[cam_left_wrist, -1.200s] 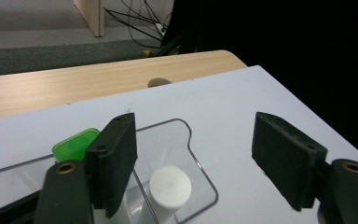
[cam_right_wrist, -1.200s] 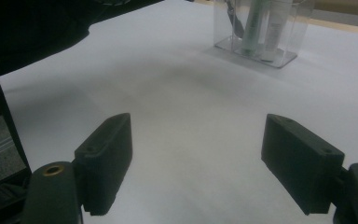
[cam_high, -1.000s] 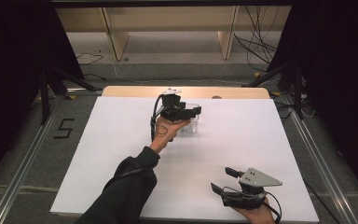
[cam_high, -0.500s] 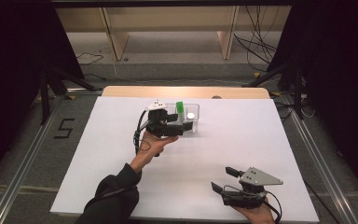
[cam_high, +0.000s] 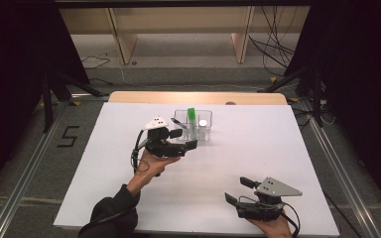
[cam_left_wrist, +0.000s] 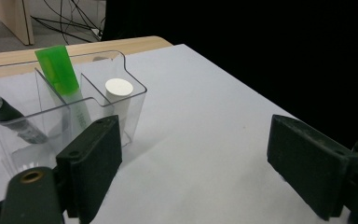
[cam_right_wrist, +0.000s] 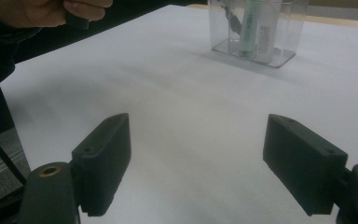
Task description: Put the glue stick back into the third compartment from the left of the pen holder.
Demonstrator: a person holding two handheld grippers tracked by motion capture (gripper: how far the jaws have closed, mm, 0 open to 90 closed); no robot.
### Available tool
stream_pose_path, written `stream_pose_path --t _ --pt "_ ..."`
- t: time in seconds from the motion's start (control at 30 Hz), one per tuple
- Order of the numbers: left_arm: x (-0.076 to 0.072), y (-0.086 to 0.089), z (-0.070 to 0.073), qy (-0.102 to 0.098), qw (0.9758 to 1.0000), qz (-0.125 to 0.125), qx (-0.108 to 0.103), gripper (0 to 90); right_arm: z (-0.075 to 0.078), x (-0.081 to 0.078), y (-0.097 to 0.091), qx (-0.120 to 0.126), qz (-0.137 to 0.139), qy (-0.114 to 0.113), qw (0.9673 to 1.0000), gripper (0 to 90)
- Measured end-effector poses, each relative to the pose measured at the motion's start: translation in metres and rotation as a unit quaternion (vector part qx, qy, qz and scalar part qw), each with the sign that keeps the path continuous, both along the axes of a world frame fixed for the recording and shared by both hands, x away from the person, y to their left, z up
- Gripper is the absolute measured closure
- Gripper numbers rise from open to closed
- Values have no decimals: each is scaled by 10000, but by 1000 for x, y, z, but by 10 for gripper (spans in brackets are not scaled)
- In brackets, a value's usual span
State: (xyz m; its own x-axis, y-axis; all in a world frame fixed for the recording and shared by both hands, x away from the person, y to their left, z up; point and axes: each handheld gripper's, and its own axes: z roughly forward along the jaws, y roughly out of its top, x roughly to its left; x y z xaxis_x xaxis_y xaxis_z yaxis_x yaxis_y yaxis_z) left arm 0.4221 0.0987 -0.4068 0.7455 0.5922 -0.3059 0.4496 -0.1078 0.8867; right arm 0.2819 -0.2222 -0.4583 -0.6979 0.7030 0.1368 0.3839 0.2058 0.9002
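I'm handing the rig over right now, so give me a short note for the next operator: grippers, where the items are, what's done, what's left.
Left gripper: open, nothing between its jaws, beside the clear organizer.
Right gripper: open, empty, near the table's front edge.
Items: green tube, white-capped tube and dark tool each stand in a separate organizer compartment.
Done: three items are in.
Left: no loose items seen on the table; check for any more.

a clear plastic organiser (cam_high: 206, 115) is standing upright on the white counter (cam_high: 129, 198), just beyond the open left tongs (cam_high: 183, 139) and well apart from the right tongs (cam_high: 236, 190). a green tube (cam_left_wrist: 57, 70) is leaning inside it, beside a white-capped tube (cam_left_wrist: 118, 88) and a dark tool (cam_left_wrist: 4, 114).
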Motion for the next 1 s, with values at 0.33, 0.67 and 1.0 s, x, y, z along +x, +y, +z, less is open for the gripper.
stream_pose_path --t 0.33,0.67,1.0 --pt "-14 11 -7 -33 9998 -127 113 169 0 0 0 10 6 -13 10000 242" --pt "-33 29 -16 -123 9994 -246 194 163 0 0 -1 64 -12 15 10000 238" --pt "-52 42 -27 -97 9991 -333 232 162 0 0 -1 87 -12 12 10000 238"
